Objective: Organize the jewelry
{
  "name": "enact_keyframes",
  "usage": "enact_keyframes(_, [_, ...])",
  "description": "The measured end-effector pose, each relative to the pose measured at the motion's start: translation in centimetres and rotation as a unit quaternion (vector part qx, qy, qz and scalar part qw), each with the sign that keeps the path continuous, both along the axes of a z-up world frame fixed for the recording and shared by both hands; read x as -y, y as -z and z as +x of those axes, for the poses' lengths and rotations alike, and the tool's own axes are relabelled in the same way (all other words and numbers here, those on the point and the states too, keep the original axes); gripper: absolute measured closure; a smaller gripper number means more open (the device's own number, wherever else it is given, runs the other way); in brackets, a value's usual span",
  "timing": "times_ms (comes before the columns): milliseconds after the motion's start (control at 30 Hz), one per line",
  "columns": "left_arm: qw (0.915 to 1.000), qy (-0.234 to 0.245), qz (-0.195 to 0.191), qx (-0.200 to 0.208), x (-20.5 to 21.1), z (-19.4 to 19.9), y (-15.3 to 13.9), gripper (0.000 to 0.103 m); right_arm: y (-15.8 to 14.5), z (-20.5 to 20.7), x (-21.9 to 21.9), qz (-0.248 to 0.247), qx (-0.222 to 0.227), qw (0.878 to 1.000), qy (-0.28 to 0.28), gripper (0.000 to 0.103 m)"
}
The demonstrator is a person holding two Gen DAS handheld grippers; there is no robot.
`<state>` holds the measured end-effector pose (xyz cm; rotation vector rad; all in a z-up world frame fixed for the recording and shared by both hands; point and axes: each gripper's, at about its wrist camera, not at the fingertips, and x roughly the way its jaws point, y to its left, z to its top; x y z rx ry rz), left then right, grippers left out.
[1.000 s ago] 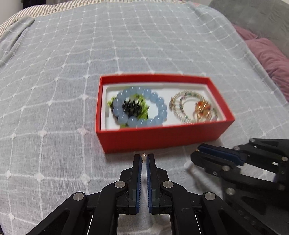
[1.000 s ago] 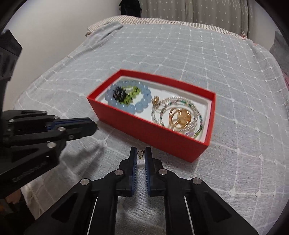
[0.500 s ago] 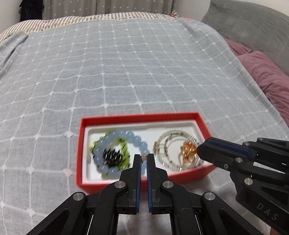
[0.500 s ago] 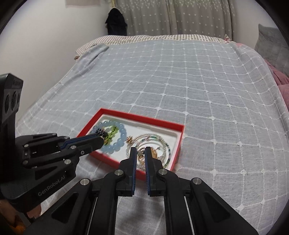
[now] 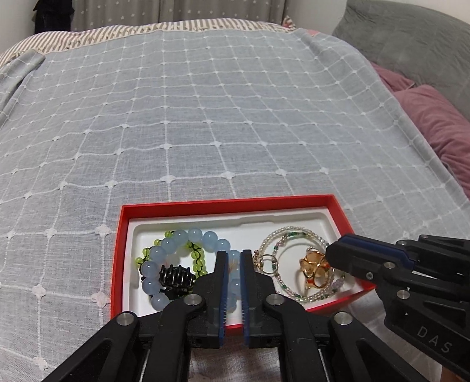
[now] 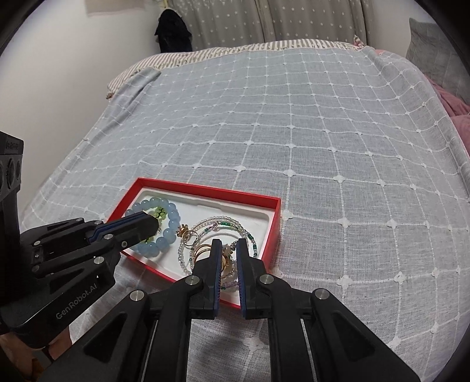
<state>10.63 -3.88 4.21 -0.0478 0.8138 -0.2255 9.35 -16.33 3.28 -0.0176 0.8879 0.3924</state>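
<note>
So both claws have just been opening over the red box (image 5: 176,209) on the bed: left claw (image 5: 233,258) and right claw (image 6: 225,248) slightly spread, nothing pinched. Bracelets (image 5: 188,238) sit inside; next, back out cleanly

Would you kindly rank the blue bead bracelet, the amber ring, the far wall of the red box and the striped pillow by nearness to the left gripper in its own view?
From the left gripper:
1. Blue bead bracelet, just beyond its tips.
2. Amber ring, to the right.
3. Red box far wall, beyond.
4. Striped pillow, at the bed's far end.
</note>
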Motion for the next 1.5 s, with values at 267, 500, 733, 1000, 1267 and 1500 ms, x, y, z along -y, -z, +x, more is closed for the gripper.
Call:
enact_keyframes(267, [0.9999, -0.010, 0.007, -0.006, -0.9, -1.5, -0.8, 0.081, -0.8, -0.8, 0.3, 0.009, -0.005, 1.000, 0.002, 0.066])
enact_keyframes(500, [0.9982, -0.045, 0.017, -0.037, -2.4, -3.3, -1.0, 0.054, -1.4, -2.8, 0.5, -0.012, -0.019, 1.000, 0.013, 0.058])
enact_keyframes(733, [0.9933, -0.068, 0.047, -0.081, -2.6, -5.2, 1.0, 0.024, -0.3, -4.9, 0.3, -0.068, -0.057, 0.996, 0.026, 0.048])
enact_keyframes(1000, [0.9907, -0.091, 0.058, -0.083, -1.9, -6.6, 1.6, 0.001, 0.5, -5.8, 0.7, -0.092, -0.079, 0.991, 0.050, 0.024])
enact_keyframes(1267, [0.9872, -0.111, 0.068, -0.092, -2.5, -6.2, 2.2, 0.001, 1.1, -5.7, 0.9, -0.111, -0.083, 0.989, 0.055, 0.021])
enact_keyframes(1500, [0.9867, -0.110, 0.071, -0.096, -2.7, -6.1, 2.5, 0.001, 1.4, -5.7, 1.1, -0.109, -0.089, 0.988, 0.057, 0.021])
